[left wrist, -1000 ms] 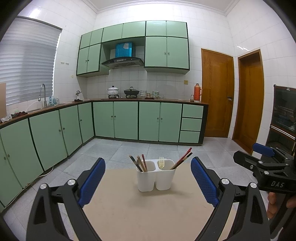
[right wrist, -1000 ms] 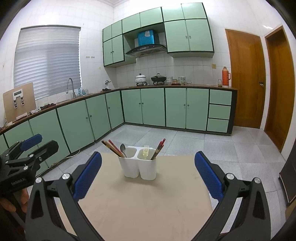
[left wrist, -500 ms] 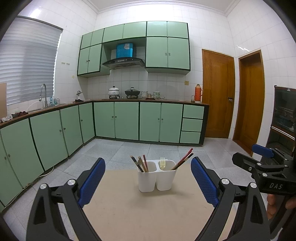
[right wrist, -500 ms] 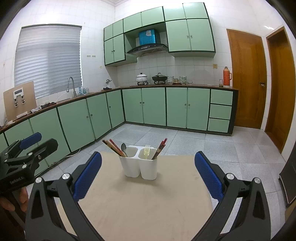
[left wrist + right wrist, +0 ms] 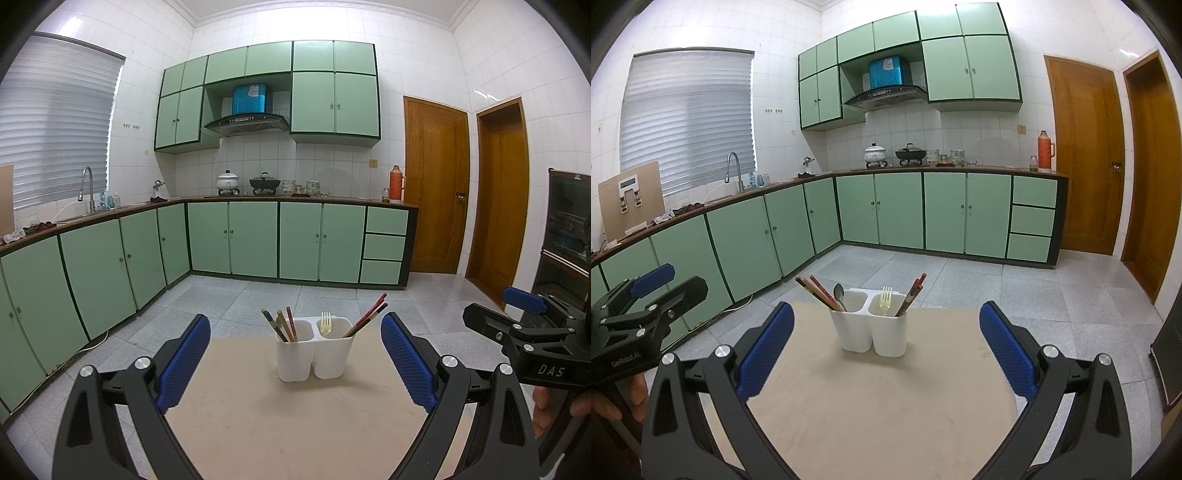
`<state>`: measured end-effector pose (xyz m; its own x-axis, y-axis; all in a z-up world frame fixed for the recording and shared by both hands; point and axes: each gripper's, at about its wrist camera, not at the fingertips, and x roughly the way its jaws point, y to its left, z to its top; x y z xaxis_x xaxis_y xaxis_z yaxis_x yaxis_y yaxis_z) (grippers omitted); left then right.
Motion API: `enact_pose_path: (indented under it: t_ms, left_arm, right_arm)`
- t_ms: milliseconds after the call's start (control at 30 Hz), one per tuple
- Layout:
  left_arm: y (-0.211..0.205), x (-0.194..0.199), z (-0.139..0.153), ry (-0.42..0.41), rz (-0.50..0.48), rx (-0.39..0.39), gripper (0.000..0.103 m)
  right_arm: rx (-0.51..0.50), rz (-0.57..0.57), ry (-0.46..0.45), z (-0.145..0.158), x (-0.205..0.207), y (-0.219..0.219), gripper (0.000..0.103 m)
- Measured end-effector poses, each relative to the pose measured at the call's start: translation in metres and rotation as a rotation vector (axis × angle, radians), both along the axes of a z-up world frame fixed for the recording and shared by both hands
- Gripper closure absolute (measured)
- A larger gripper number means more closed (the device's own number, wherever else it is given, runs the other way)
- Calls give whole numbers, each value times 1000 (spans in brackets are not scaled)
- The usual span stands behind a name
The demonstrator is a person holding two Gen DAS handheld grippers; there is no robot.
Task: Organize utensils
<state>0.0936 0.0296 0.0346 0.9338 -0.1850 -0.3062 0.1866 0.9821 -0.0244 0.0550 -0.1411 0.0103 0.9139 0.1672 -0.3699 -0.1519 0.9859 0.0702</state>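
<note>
So, white utensil caddy (image 5: 314, 349) near desk (image 5: 879, 406) far edge, dead ahead of both grippers. Left gripper (image 5: 295, 363) and right gripper (image 5: 886, 350) both spread wide, empty. Chopsticks (image 5: 911, 295) lean right; right gripper looks marginally closer.

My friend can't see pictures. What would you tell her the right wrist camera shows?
A white two-cup utensil holder stands on a tan table between the open right gripper. Chopsticks and a spoon fill its left cup, a pale fork and more chopsticks its right.
</note>
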Motion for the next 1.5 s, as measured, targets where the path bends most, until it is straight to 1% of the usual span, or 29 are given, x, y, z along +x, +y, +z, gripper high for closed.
enact_pose_path:
  t_ms: [667, 1000, 1500]
  left_arm:
    - [2, 0, 1, 3, 0, -1, 11]
    - [4, 2, -6, 9, 1, -2, 11]
    - [3, 2, -9, 10, -1, 3, 11]
  right_arm:
    - [5, 0, 4, -5, 0, -4, 6]
    - [2, -1, 6, -6, 0, -6, 6]
    - [0, -4, 11, -9, 0, -7, 6]
